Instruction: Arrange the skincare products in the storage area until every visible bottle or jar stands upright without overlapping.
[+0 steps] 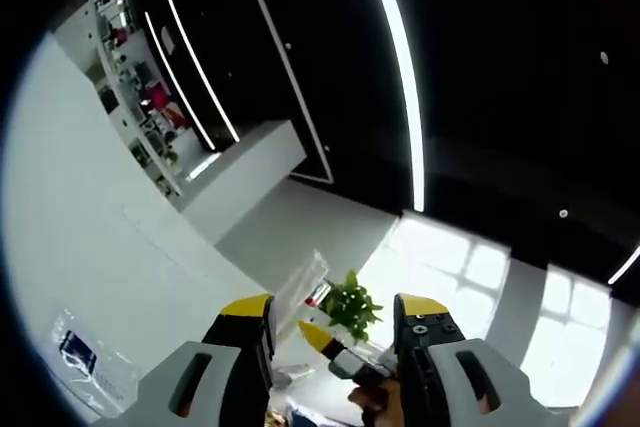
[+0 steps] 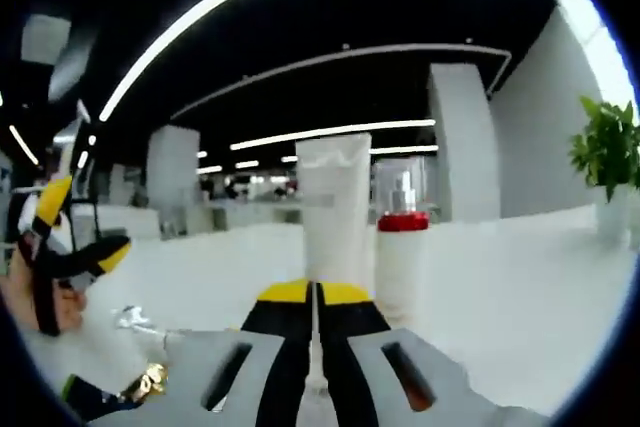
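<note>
My left claw (image 1: pixel 333 309): seen in the left gripper view with its black, yellow-tipped jaws spread wide and nothing between them. It is tilted upward toward a dark ceiling with long white light strips (image 1: pixel 400 67).

My right claw (image 2: pixel 315 293): seen in the right gripper view with its yellow-tipped jaws pressed together, only a thin slit between them. Whether anything is pinched in that slit, I cannot tell.

White squeeze tube (image 2: pixel 334 209): stands upright on the white table top (image 2: pixel 500 277), just beyond my right claw's jaw tips.

Clear pump bottle with red collar (image 2: pixel 402 232): stands upright just beside the tube, on its right in the right gripper view; whether the two touch, I cannot tell. In the left gripper view, both show small between my left jaws, tilted by the camera's roll.

Other claw in view: my left claw appears at the left edge of the right gripper view, jaws apart, with a hand (image 2: pixel 30 297) around it.

Green potted plant (image 2: pixel 607 157): stands at the far right of the table.

Crumpled clear wrapper (image 2: pixel 132 319): lies on the table to the left of my right claw.
</note>
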Available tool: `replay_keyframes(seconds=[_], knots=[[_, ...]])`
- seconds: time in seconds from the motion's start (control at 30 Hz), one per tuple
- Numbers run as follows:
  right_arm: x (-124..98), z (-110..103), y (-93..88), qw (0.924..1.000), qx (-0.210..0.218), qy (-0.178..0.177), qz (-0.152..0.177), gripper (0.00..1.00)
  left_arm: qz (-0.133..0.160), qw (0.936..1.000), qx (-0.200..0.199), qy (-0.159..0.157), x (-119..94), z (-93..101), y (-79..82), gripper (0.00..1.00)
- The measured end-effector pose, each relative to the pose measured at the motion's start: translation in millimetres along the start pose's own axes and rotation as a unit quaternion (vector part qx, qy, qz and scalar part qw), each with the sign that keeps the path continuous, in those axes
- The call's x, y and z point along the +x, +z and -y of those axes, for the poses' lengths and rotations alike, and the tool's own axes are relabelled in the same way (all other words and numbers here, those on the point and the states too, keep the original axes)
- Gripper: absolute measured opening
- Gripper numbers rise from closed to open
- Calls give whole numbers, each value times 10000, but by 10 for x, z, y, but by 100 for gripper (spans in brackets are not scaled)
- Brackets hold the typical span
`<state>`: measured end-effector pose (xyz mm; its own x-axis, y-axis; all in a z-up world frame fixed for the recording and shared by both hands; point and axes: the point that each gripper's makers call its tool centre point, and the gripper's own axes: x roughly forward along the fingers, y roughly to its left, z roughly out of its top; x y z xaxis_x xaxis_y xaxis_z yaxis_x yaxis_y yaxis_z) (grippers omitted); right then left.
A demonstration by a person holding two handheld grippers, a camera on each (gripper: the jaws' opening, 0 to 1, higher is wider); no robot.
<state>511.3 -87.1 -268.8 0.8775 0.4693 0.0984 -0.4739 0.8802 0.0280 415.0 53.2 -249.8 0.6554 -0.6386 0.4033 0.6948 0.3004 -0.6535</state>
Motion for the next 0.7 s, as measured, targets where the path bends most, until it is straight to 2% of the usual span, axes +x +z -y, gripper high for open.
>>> replay_keyframes(seconds=[0.03,0.07,0.2,0.23,0.37,0.5,0.6,0.63,0.7], knots=[[-5,18,46,10000,-2,48,86,5,-2,10000,-1,8,3,1,-8,48],[-23,35,56,9998,-76,176,36,7,3,10000,6,14,13,-10,-2,48],[-84,50,12,9935,-391,922,-541,15,-28,10000,37,28,41,-33,-12,49],[-91,71,38,9917,-463,1056,-575,18,-30,10000,46,31,43,-33,-12,49],[-100,302,161,9905,-311,1180,-629,26,-45,9998,177,89,46,-42,11,49],[-131,409,71,9799,-535,1652,-986,34,-12,9993,352,91,48,-17,46,49],[-144,434,-33,9758,-395,1851,-1094,63,-77,9980,598,187,65,-46,38,49],[-184,409,-123,9724,-339,1981,-1185,74,-113,9975,665,219,75,-59,29,49],[-230,404,-266,9658,-480,2141,-1382,78,-125,9972,703,238,68,-51,12,49]])
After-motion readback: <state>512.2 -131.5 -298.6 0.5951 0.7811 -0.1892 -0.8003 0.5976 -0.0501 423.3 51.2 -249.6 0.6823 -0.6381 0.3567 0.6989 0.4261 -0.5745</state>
